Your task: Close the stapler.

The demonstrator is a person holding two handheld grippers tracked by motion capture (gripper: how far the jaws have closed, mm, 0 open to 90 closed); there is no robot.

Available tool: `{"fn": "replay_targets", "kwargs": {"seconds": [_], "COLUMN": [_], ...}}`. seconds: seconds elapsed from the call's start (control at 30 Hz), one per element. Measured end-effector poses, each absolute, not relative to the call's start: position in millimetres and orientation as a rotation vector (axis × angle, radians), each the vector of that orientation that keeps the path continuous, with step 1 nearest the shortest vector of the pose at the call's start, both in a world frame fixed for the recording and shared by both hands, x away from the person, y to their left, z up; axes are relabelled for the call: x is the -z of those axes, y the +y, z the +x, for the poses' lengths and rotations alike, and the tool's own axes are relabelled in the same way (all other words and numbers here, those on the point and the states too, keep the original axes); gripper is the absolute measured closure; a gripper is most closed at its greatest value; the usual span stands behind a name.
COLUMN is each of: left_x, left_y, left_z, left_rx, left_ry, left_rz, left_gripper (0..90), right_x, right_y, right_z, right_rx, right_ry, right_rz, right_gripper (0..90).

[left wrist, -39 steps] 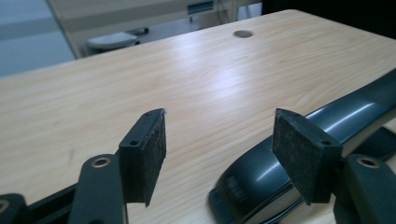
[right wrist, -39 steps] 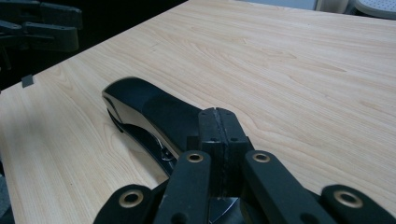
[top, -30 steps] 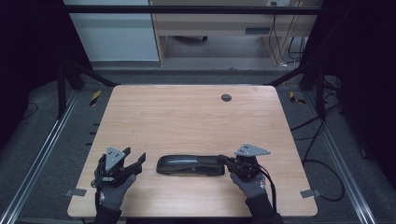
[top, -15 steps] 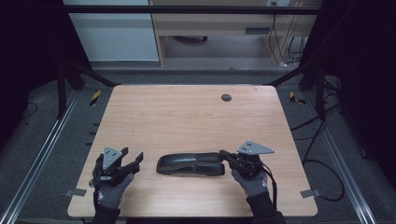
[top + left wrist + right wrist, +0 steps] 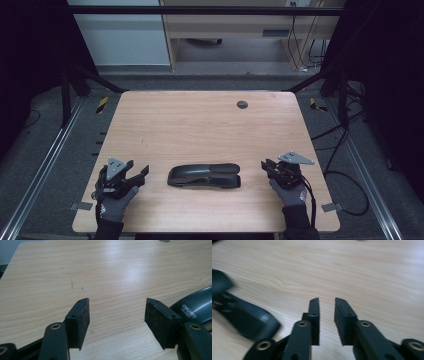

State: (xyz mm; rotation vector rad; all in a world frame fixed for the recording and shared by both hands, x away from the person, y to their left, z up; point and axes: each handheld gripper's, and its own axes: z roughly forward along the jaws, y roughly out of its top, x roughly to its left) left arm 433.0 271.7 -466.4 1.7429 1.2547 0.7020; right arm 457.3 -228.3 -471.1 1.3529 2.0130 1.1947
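my left gripper [image 5: 134,176] sits at the near left corner of the pale wood-grain table [image 5: 200,120], jaws spread wide with nothing between them, just bare table in the left gripper view [image 5: 116,315]. it idles there, angled toward the middle, so i read it as parked on standby, apart from the work.

next over, the long black plastic desk stapler [image 5: 204,176] lies flat on the table near the front edge, lengthwise across, between the two grippers and touching neither. its rounded end peeks in at the right edge of the left gripper view [image 5: 195,307], close beside that jaw but clear of it. in the right gripper view it blurs at the left [image 5: 244,317].

my right gripper [image 5: 270,167] is off the stapler's right end with a clear gap. its jaws have just been opening; they stand parted with only table between the pads [image 5: 327,320]. i judge the stapler has been set down here, square and central, and let go.

far back, a small dark round grommet [image 5: 242,104] sits in the tabletop.
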Motion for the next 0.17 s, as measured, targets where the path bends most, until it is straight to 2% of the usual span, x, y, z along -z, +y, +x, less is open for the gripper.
{"fn": "replay_targets", "kwargs": {"seconds": [0.17], "left_x": [472.5], "left_y": [277.6], "left_z": [437.2], "left_rx": [-0.692], "left_ry": [1.292], "left_rz": [1.757], "left_gripper": [35.7], "right_x": [484.7], "right_y": [-249.4], "right_z": [458.9], "right_rx": [-1.103], "right_ry": [1.984], "right_rz": [1.44], "right_gripper": [57.1]}}
